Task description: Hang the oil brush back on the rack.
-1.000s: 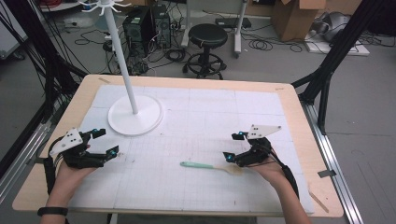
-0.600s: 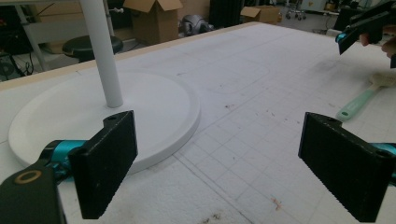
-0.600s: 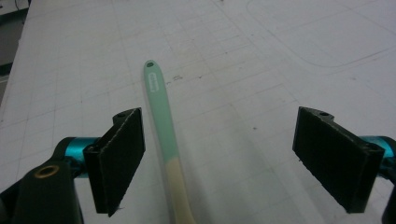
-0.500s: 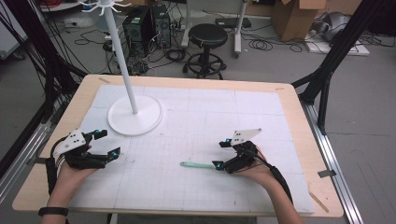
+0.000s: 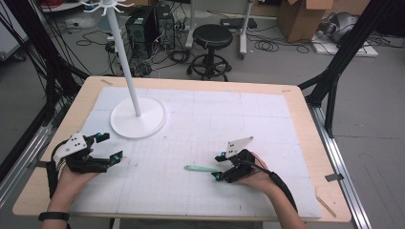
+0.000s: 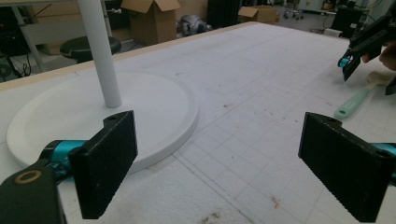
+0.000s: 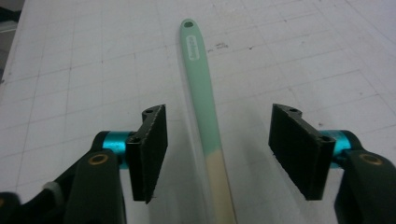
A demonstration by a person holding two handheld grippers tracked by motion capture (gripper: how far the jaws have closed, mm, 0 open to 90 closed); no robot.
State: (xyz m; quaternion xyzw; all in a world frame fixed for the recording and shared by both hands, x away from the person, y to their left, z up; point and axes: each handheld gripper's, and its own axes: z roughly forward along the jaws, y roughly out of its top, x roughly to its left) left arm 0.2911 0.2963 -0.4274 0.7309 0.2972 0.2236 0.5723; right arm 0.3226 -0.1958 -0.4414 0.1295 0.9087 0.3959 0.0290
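Since the earlier frame the right gripper [image 5: 218,167] has slid leftward along the desk to straddle the mint-green spatula with a cream-coloured blade end [image 7: 205,121], and its jaws have just been closing; they stand about half open with the handle between them, neither pad touching it. The spatula lies flat on the white gridded mat [image 5: 200,124], its green handle pointing left toward the middle of the desk. In the high view its cream end is hidden under the gripper and hand, and in the right gripper view it is cut off at the bottom edge, so its shape is hard to judge; it is probably a flat blade. The left gripper [image 5: 109,148] rests at the left edge, jaws wide apart and holding nothing.

There is one spatula, two grippers, and one white hook stand on a round base [image 5: 138,117].

The mat covers a pale wooden desk [image 5: 305,114]; behind stand a black stool [image 5: 212,38], cardboard boxes and cables on a grey floor.
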